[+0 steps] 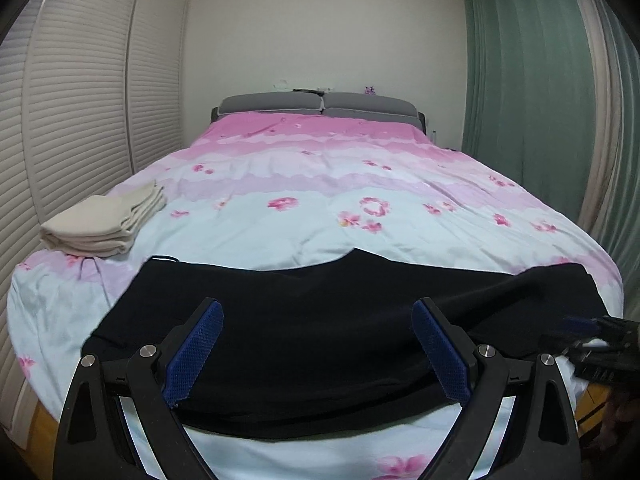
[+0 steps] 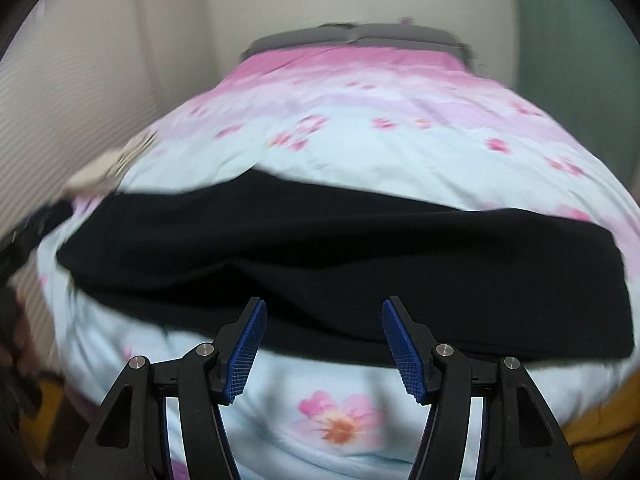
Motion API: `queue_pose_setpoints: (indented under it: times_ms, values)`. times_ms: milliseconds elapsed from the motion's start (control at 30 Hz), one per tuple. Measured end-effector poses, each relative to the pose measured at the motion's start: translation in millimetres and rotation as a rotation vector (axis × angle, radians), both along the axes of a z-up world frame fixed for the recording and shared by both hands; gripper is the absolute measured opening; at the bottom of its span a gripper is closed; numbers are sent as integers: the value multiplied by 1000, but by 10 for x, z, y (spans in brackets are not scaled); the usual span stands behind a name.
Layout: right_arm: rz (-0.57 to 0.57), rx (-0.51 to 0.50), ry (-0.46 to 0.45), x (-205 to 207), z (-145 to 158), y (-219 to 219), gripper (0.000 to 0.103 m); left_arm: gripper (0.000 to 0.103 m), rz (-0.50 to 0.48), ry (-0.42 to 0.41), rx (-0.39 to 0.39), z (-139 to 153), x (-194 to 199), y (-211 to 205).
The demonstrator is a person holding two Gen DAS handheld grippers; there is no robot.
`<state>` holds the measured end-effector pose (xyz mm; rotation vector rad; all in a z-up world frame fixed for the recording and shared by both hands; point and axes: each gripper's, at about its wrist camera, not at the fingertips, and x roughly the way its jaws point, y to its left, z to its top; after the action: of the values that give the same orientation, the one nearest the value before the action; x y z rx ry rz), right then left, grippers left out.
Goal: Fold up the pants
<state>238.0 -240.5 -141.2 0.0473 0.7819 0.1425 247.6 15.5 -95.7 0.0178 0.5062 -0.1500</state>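
Black pants [image 1: 320, 320] lie spread crosswise over the near end of the bed, also in the blurred right wrist view [image 2: 360, 248]. My left gripper [image 1: 316, 312] is open, its blue pads just above the pants' near part, holding nothing. My right gripper [image 2: 324, 308] is open above the near edge of the pants, empty. The right gripper also shows at the right edge of the left wrist view [image 1: 596, 344].
The bed has a flowered pink and pale blue cover [image 1: 320, 184]. A folded beige stack [image 1: 104, 220] sits at the bed's left edge. White slatted wardrobe doors [image 1: 80, 100] stand left, a green curtain [image 1: 528, 80] right, a grey headboard [image 1: 320, 106] at the back.
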Motion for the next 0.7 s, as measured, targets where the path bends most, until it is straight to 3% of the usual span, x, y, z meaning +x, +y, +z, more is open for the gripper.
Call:
queue_pose_setpoints:
  times_ms: [233, 333, 467, 700]
  values:
    - [130, -113, 40, 379, -275, 321, 59, 97, 50, 11, 6, -23, 33, 41]
    - [141, -143, 74, 484, -432, 350, 44, 97, 77, 18, 4, -56, 57, 99]
    - [128, -165, 112, 535, -559, 325, 9, 97, 101, 33, -6, -121, 88, 163]
    - [156, -170, 136, 311, -551, 236, 4, 97, 98, 52, -13, -191, 86, 194]
